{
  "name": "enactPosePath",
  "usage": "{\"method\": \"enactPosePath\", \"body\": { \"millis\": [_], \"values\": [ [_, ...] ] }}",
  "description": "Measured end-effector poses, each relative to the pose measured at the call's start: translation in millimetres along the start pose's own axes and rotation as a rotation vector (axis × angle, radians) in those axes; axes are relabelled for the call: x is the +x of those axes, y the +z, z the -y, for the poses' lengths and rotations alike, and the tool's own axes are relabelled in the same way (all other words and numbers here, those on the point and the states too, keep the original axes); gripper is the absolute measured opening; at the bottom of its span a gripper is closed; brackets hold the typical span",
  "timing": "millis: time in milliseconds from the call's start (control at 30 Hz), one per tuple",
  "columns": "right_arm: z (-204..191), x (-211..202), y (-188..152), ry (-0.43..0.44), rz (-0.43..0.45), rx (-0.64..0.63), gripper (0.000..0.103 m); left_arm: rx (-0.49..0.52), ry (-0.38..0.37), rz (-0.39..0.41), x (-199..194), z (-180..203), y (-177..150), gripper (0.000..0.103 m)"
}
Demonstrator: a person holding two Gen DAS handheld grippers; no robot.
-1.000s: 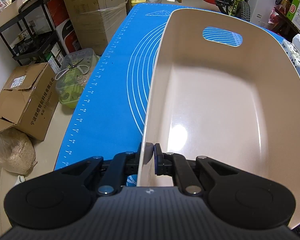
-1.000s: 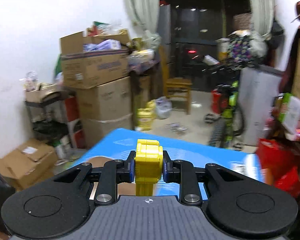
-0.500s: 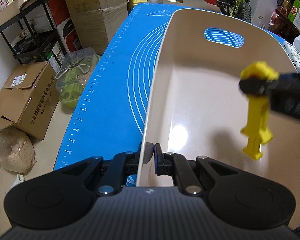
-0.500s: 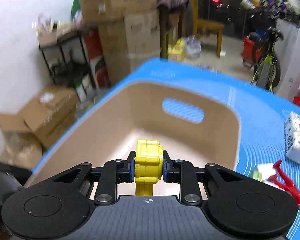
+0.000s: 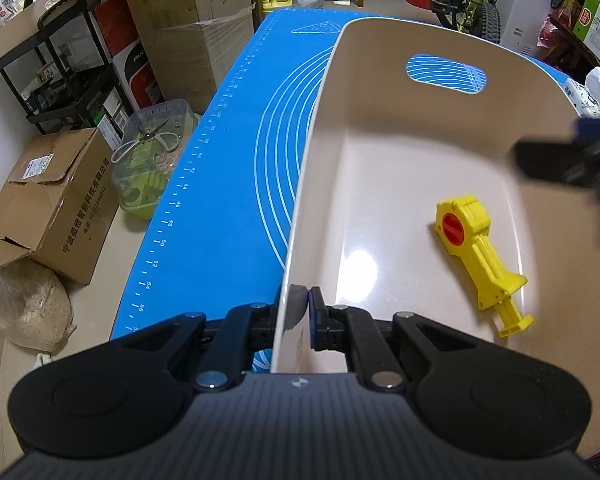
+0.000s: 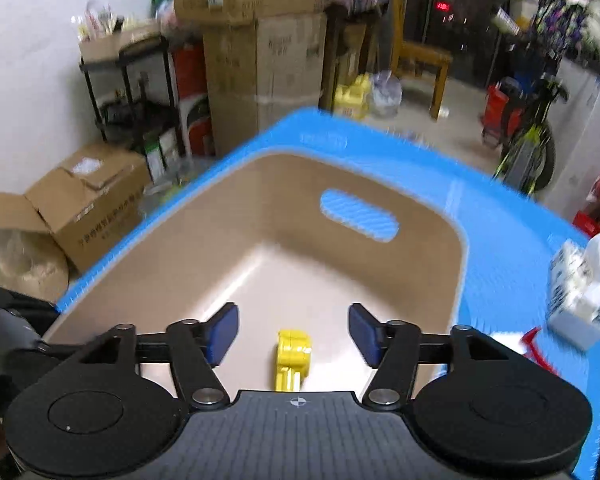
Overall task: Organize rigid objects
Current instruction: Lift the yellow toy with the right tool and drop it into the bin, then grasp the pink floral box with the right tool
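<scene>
**Yellow toy lying in the beige bin, right jaws spreading above it**

So the left gripper is pinched tight on the near-left wall of the beige bin, one pad on the outside and one on the inside, basically clamped onto the rim. The bin sits on the blue mat with the white ruler marks and arcs printed on it, and through the oval handle cutout in the far wall you can see the mat's lines.

The yellow toy lies flat on the bin floor, toward the right side, red round disc facing up, its thin handle end pointing at the near right corner. Nothing is touching it.

The right gripper hangs over the bin interior with its jaws opening, blue pads well apart. From its own camera the yellow toy shows below and between the pads, but neither pad is on it. In the left wrist view the right gripper only shows as a dark blurry shape at the right edge, above the toy.

On the mat to the right of the bin there's a white patterned box and something red, too blurred to call. Cardboard boxes are on the floor on the left.
</scene>
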State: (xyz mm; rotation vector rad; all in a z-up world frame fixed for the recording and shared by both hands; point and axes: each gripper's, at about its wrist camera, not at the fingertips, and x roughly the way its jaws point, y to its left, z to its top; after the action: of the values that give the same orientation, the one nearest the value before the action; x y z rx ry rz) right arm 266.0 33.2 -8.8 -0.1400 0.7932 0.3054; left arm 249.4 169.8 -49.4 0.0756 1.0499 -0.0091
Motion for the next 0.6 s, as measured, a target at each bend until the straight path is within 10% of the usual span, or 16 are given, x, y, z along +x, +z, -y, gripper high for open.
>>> {"method": "enactPosePath", "body": {
  "millis": [300,600],
  "values": [
    [57.7,-61.7,-14.1,-0.107,0.093,0.119,0.091,0.004,-0.001,0.001,0.2,0.1,-0.2,0.011],
    [124.5,-56.1,-81.6,-0.257,-0.036,0.256,0.091,0.006,0.001,0.003,0.6,0.4,0.4,0.011]
  ]
}}
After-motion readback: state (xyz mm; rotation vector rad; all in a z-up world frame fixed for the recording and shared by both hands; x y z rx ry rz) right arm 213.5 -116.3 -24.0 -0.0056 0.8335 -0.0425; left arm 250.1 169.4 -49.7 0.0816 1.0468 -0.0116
